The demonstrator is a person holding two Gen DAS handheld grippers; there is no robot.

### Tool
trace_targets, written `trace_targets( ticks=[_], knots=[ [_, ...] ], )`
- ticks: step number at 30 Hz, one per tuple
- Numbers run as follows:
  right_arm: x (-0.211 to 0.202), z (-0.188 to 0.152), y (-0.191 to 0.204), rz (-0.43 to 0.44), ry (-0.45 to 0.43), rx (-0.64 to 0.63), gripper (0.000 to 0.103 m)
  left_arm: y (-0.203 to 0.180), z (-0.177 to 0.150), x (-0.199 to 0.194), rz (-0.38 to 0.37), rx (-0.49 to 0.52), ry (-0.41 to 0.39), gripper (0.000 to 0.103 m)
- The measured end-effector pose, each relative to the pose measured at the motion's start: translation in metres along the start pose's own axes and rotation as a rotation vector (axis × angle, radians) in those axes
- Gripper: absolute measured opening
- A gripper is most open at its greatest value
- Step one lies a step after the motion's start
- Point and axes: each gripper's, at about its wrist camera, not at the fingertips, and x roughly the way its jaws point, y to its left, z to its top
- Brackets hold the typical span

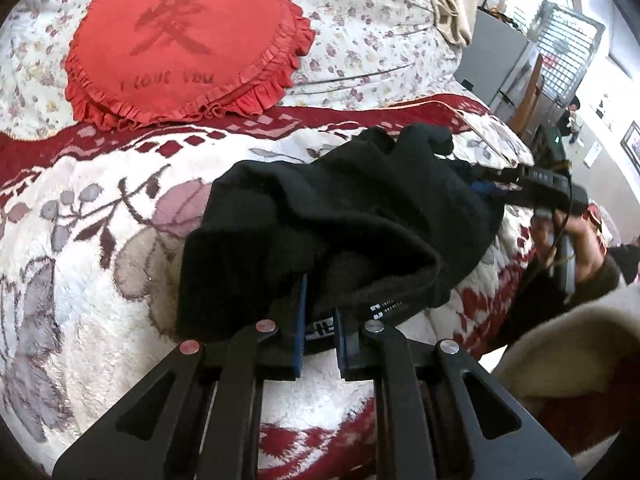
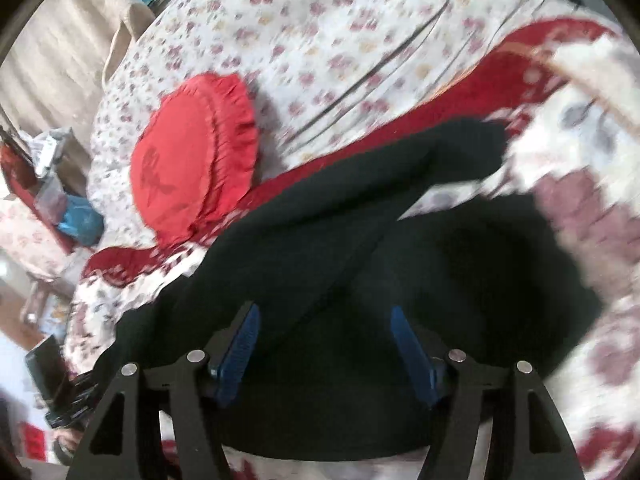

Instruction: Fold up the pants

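Black pants [image 1: 320, 208] lie bunched on a plush red-and-white blanket [image 1: 100, 240]. My left gripper [image 1: 320, 300] is shut on their near edge, with a white-printed label showing between the blue pads [image 1: 301, 320]. At the far right of the heap, my right gripper [image 1: 492, 184] reaches in, held by a hand [image 1: 580, 240]. In the right wrist view the pants [image 2: 460, 272] spread dark beneath my right gripper [image 2: 324, 310]. Its blue pads [image 2: 240, 344] stand wide apart and open, pressing on nothing. One pant leg [image 2: 460, 148] stretches away to the upper right.
A red heart-shaped ruffled pillow [image 1: 180, 48] [image 2: 192, 168] rests on the floral sheet [image 1: 360, 20] behind the blanket. A cream fleece sleeve [image 1: 568, 360] fills the lower right. Grey furniture [image 1: 496, 64] and a window stand beyond the bed's right edge.
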Motion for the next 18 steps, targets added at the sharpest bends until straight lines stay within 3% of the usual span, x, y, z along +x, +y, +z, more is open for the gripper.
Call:
trace_targets(
  ticks=[6,10,13,14,16,18],
  knots=[
    [0.033,0.006,-0.006,0.065,-0.004,0.099,0.066,0.003,0.01,-0.003,-0.005,-0.01,-0.027,0.011],
    [0.048,0.014,-0.009,0.057,0.014,0.125,0.064,0.01,0.014,0.001,-0.004,-0.026,-0.029,0.011],
    [0.061,0.022,-0.001,0.044,0.025,0.073,0.044,0.014,0.019,0.006,-0.01,-0.033,-0.028,0.011],
    [0.065,0.024,0.002,0.03,0.02,0.056,0.022,0.016,0.021,0.007,-0.009,-0.039,-0.029,0.011],
    [0.06,0.027,0.007,0.015,-0.014,0.031,0.003,0.021,0.024,0.008,-0.009,-0.057,-0.03,0.011],
    [0.037,0.026,0.021,0.016,-0.073,-0.021,0.002,0.025,0.026,0.007,-0.007,-0.064,-0.035,0.011]
  ],
)
